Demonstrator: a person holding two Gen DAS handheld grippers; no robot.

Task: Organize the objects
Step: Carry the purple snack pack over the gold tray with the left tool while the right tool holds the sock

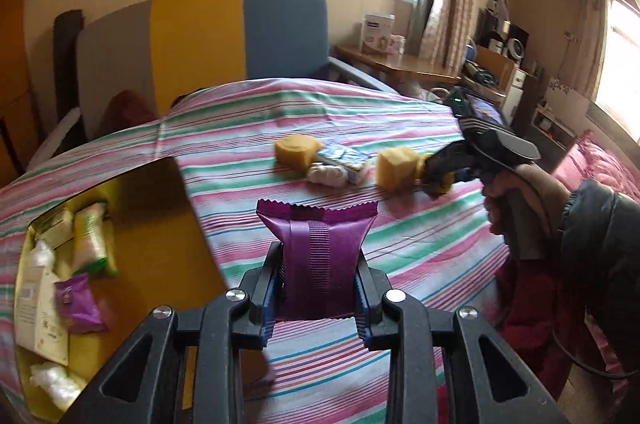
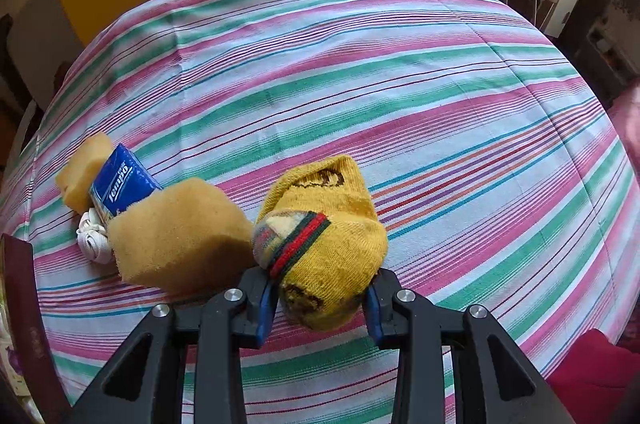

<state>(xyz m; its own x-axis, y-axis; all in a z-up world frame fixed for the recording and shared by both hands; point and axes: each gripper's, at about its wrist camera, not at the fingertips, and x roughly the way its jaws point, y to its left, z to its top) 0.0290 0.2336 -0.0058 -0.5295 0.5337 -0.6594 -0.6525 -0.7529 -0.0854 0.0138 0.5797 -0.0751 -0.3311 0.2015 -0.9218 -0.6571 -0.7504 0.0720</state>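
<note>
The striped tablecloth (image 1: 304, 112) is covering the whole work surface, and every place below is being given relative to the open storage box (image 1: 132, 224) lying at the left of the left wrist view, its yellow interior facing up and its lid standing along the far edge. The box is already holding goods: a green-and-white packet (image 1: 90, 240) toward its far side, a second purple packet (image 1: 76, 300) nearer the camera, a pale printed carton (image 1: 42, 320) along its left wall, and white wrapped items (image 1: 54, 384) at the near corner. The left gripper (image 1: 320, 288) is closed firmly on a purple snack packet (image 1: 318, 256), which is standing upright between the pads with its long axis running away from the camera; it is being carried clear of the cloth, just to the right of the box, so I judge the coming move to be a short shift leftward over the rim. The left hand is plainly the nearer to the box. Well to the right of the box, the right gripper (image 2: 320, 300) is clamped on a rolled yellow sock (image 2: 324, 248), with a sponge block (image 2: 180, 228) touching it, then a blue tissue pack (image 2: 120, 184), a white coiled cord (image 2: 94, 240) and a second sponge (image 2: 86, 172) lying toward the box.
</note>
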